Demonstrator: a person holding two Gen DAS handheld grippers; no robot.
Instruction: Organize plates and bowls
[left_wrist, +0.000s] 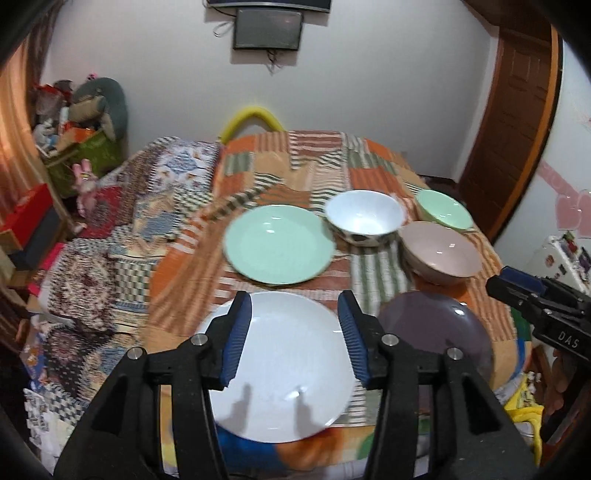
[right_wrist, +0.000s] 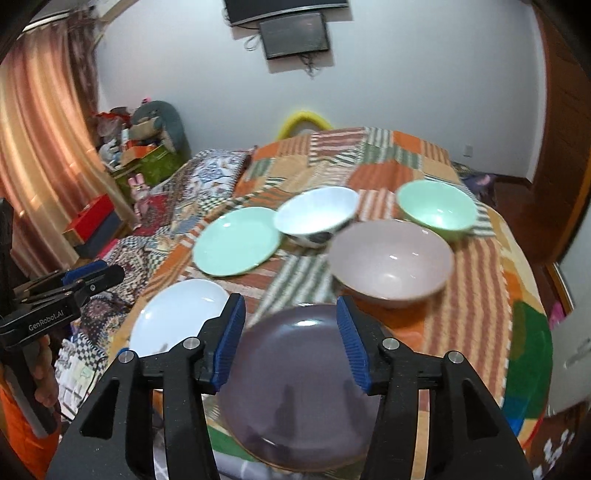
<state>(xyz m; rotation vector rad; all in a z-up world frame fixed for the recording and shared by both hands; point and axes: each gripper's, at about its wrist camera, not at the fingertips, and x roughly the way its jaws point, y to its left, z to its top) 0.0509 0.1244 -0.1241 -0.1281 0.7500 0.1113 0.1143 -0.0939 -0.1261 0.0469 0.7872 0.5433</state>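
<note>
Left wrist view: left gripper (left_wrist: 295, 306), wide open, hangs over the white plate (left_wrist: 277, 365) at 6 o'clock. Right gripper (right_wrist: 290, 310), wide open, hangs over the purple plate (right_wrist: 299, 391). Nothing is picked up yet; next, go down and pinch a rim.

Left wrist cam sits above the near edge of the bed (left_wrist: 295, 162), facing 12 o'clock toward the far wall, tilted down; white plate (left_wrist: 280, 365) close below its tool (left_wrist: 295, 339). Right wrist cam is set alongside, same heading, w/ purple plate (right_wrist: 299, 387) close under its tool (right_wrist: 291, 341). Both views share the bed, all the dishes & the wall. Each cam catches the other tool at 3 and 9 o'clock.
</note>
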